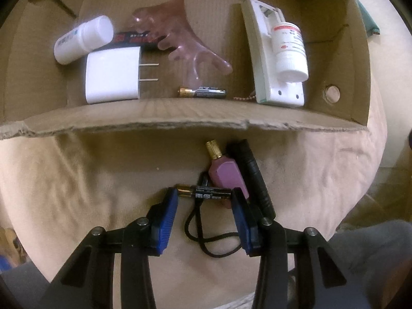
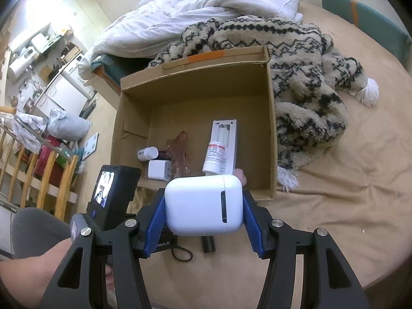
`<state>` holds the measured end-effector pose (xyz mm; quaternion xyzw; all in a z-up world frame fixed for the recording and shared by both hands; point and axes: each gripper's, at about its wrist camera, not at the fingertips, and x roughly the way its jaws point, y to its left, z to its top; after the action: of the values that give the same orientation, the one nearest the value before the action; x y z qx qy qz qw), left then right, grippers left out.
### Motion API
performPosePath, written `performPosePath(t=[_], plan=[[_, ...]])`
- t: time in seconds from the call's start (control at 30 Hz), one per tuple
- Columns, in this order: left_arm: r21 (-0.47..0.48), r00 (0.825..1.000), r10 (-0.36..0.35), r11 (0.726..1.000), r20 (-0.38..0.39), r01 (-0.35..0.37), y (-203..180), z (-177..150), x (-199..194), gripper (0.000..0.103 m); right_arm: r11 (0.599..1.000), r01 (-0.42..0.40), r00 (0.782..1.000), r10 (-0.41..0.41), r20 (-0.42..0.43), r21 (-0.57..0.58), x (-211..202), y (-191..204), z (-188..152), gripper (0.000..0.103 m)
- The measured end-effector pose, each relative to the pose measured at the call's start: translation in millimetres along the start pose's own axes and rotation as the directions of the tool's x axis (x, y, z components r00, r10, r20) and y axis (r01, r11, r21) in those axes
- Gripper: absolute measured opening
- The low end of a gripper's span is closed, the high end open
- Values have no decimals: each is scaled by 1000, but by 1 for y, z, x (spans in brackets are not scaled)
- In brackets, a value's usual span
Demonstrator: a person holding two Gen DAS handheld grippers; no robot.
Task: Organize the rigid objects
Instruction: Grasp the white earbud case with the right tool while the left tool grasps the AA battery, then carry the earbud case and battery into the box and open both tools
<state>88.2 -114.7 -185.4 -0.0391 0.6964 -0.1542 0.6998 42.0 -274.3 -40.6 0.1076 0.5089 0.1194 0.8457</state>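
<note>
The left tongs (image 1: 204,197) are closed lengthwise on a black and gold battery (image 1: 202,193), one blue pad at each end, just above the tan bedsheet (image 1: 77,180). Right behind the battery lie a pink perfume bottle (image 1: 225,172) with a gold cap and, touching its right side, a black flashlight (image 1: 253,177) whose cord loops back under the tongs. The right tongs (image 2: 203,206) grip a white rounded case (image 2: 203,203) by its two sides, held over the near edge of the cardboard box (image 2: 270,128). Inside the box, by the near wall, lie a white plug adapter (image 1: 112,74) and a second battery (image 1: 202,92). Farther in are a white bottle (image 1: 83,40), a pink translucent comb-like tool (image 1: 177,33), and a white remote (image 1: 270,56) with a red-labelled bottle (image 1: 291,49) lying on it. Beyond the box, a patterned fleece blanket (image 2: 296,59) and a white duvet (image 2: 193,13) lie heaped on the bed.
</note>
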Motion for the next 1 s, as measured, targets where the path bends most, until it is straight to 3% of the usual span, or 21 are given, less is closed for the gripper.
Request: performPosePath(t=[0.17, 0.37, 0.43, 0.63, 1.0], plan=[[22, 997, 57, 998, 58, -58, -6, -5, -16, 39, 1000, 28, 999, -28, -15, -3, 5, -1, -2, 59], [-4, 980, 142, 990, 136, -143, -2, -21, -51, 39, 999, 43, 999, -43, -12, 8, 1, -6, -3, 59], [12, 961, 197, 979, 193, -203, -2, -27, -65, 39, 999, 41, 999, -41, -5, 9, -1, -6, -1, 59], [12, 910, 234, 967, 341, -254, -7, -26, -114, 39, 1000, 23, 1000, -23, 18, -5, -6, 2, 10, 59], [-8, 866, 242, 964, 437, -265, 1, 36, -167, 39, 1000, 26, 998, -26, 58, -2, 6, 3, 70, 59]])
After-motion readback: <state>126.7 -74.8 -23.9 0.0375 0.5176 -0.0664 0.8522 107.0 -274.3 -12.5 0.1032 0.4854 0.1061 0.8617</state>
